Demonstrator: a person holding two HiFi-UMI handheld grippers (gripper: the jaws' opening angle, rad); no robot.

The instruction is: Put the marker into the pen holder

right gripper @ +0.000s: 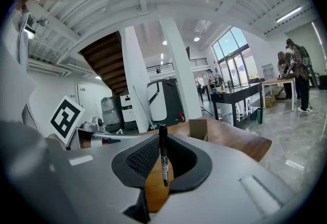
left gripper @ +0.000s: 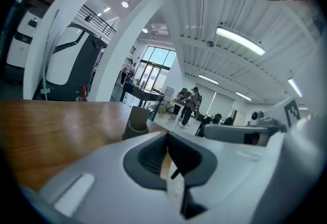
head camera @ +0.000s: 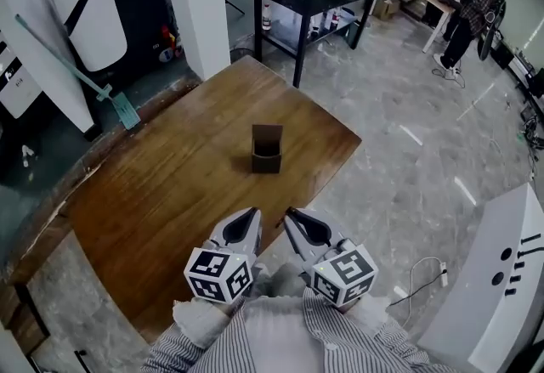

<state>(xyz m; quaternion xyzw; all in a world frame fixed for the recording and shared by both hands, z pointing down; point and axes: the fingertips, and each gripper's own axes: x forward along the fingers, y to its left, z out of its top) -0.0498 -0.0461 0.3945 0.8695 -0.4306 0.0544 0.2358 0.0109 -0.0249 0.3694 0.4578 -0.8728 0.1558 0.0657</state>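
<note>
Over the near edge of the brown wooden bench [head camera: 170,184], the right hand-held gripper [right gripper: 164,141] clamps the slim black marker [right gripper: 163,159], probably light, stiff and slippery, by its barrel, well apart from the dark square pen holder [head camera: 266,149]; the left hand-held gripper [left gripper: 167,135] is closed, empty.

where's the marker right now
The marker is clamped upright in the right claw, low in the head view over the wooden table's near edge, short of the pen holder at mid-table.

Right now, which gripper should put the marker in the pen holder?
The right gripper: its jaws are shut on the marker, upright, and the pen holder stands ahead. The left gripper holds nothing.
</note>
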